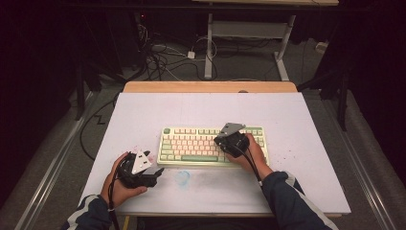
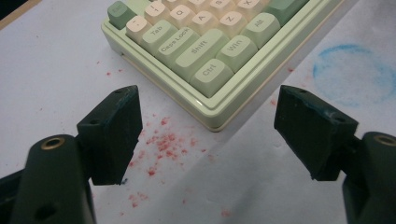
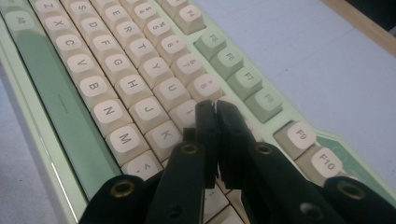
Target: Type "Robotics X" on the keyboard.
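At centre of the high view, on the white-covered worktop [image 1: 297, 143], sat the pale-green plastic keyboard with cream and green keycaps [image 1: 191, 143], square to the person's edge. The right gripper [image 1: 228, 143] hung over the keyboard's right half w/ its jaws clenched together, nothing between them; in the right gripper view the tips [image 3: 215, 108] came down at mid-frame on the cream keys right of J and K, by the I/O area. Whether a key was actually pressed down, can't tell. The left gripper [image 1: 155, 173] rested low left in the high view, off the keyboard's near-left corner, jaws released and wide apart w/ nothing held. In the left gripper view [image 2: 208, 135] that corner w/ the Ctrl key [image 2: 211, 73] lay just ahead, between the jaw lines but untouched. Red specks [image 2: 161, 142] and a blue ring smudge [image 2: 352, 72] marked the worktop cover near it.

Progress, as a judgement: work looked to be key-poking w/ the shut right tips, underway at the upper letter rows; how many keys were done or left can't be read from the frames. Left side seemed idle, maybe ready to steady the board.
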The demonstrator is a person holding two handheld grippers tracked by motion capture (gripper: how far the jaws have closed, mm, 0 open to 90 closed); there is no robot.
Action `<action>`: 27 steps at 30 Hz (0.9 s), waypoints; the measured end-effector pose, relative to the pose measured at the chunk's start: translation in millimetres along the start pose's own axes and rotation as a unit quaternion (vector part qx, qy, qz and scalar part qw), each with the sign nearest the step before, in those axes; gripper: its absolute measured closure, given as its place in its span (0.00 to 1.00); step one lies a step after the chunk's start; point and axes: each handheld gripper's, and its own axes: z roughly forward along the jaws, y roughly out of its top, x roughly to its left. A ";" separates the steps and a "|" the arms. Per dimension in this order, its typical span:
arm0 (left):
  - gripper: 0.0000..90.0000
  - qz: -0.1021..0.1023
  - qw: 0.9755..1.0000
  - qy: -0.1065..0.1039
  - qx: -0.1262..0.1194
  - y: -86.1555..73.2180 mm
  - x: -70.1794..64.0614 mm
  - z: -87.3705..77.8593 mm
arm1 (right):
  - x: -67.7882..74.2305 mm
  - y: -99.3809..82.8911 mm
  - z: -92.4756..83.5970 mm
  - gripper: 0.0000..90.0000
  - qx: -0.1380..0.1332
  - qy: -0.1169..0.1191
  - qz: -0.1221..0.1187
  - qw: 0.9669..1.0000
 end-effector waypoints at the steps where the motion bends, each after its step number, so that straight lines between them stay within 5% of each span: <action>1: 0.25 -0.001 1.000 0.000 0.000 -0.2 -0.2 0.2 | -0.7 -0.3 -1.5 0.98 -0.004 0.001 0.003 1.000; 11: 0.25 0.002 1.000 0.002 0.005 -1.1 0.5 0.6 | -5.5 -2.7 -21.9 0.78 -0.053 0.000 0.021 0.998; 18: 0.25 0.002 1.000 0.005 0.006 -1.8 0.6 1.2 | -6.9 -6.1 -35.7 0.55 -0.089 -0.018 0.024 0.996; 27: 0.27 -0.004 1.000 0.008 0.006 -1.2 0.8 1.8 | -5.0 -11.2 -55.9 0.37 -0.120 -0.048 0.026 0.991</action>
